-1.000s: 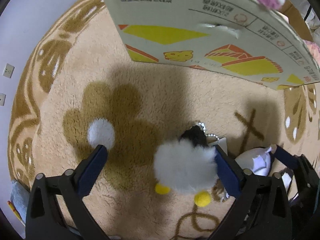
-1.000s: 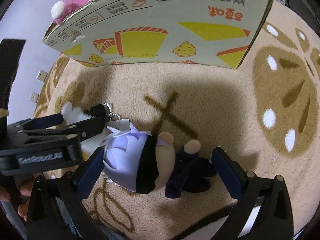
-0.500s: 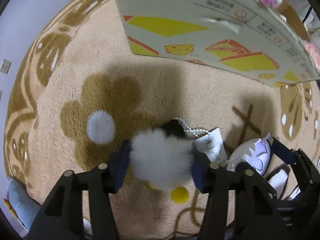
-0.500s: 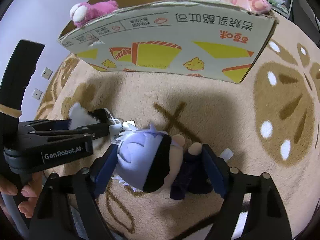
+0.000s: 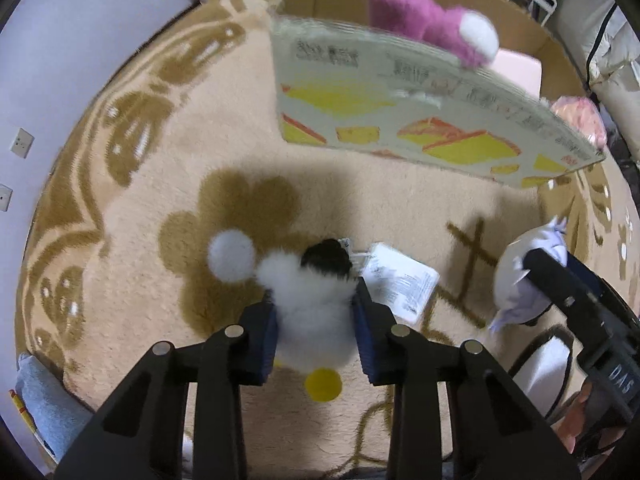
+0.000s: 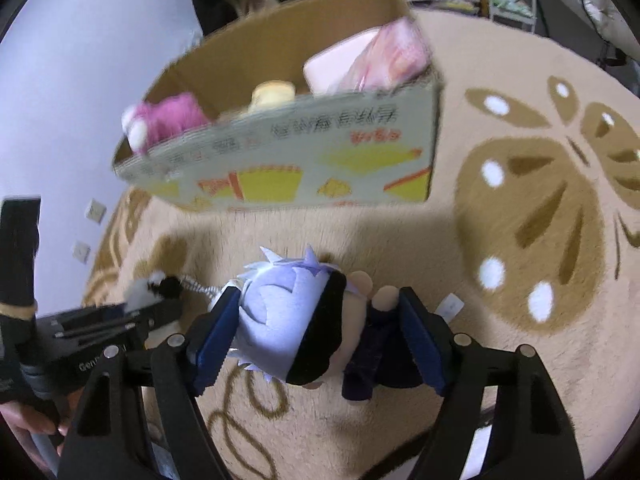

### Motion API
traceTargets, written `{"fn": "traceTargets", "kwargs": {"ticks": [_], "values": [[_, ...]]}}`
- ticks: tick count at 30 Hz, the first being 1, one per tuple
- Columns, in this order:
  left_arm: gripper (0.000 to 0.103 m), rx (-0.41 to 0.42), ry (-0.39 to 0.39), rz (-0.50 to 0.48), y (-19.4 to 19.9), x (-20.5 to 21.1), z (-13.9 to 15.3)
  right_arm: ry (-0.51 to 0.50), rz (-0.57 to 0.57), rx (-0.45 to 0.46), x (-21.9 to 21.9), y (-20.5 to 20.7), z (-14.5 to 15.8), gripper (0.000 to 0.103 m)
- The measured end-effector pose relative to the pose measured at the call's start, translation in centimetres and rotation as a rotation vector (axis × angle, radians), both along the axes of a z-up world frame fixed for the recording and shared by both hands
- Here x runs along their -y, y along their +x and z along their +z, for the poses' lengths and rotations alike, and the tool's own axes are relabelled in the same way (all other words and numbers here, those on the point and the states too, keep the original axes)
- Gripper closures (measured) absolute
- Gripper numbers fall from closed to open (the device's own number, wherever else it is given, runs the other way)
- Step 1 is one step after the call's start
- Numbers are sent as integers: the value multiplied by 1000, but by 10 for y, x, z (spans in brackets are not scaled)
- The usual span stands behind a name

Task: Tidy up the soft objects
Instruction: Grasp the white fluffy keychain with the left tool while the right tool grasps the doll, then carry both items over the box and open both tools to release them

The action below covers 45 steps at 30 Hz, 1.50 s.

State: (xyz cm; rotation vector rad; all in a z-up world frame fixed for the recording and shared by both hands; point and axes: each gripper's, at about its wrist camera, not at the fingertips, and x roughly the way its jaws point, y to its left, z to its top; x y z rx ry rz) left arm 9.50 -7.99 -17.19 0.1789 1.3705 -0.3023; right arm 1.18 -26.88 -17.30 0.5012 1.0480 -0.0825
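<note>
Rug [image 6: 520, 380] beside box [image 6: 280, 168] seemingly bare.

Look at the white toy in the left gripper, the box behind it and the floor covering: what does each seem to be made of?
White toy: fluffy long-pile plush, probably synthetic; its fuzzy outline is squeezed narrow between the fingers.
Box: corrugated cardboard with a matte printed face and a plain brown inside.
Rug: short, dense pile, seemingly synthetic, with a beige and brown pattern.

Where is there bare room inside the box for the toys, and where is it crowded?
Inside the cardboard box, bare cardboard shows at the back, behind the pink plush and yellow toy. The right end is crowded by the pale pink block and pink bagged item.
</note>
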Motion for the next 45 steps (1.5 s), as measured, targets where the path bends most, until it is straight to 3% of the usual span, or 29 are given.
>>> {"fn": "traceTargets", "kwargs": {"ticks": [5,13,18,23,36,39,43,45], "values": [[72,94,-25,4,-27,-10,29,-3,-39,109,6,-9,22,21],[71,298,-36,-14,-34,-18,80,-99,-17,294,-5,-25,64,21],[71,390,-62,-3,-19,-24,92,-134,-4,336,-16,-23,74,21],[71,473,-47,-17,-21,-21,105,-107,-14,381,-12,-26,83,21],[71,644,-75,-13,-13,-16,143,-189,-23,495,2,-15,115,21],[71,661,-43,-11,-4,-13,145,-202,-26,508,6,-10,117,21],[71,639,-84,-11,10,-10,147,-215,-17,514,11,-4,115,21],[71,657,-68,-26,14,-4,150,-216,-15,517,14,-1,113,21]]}}
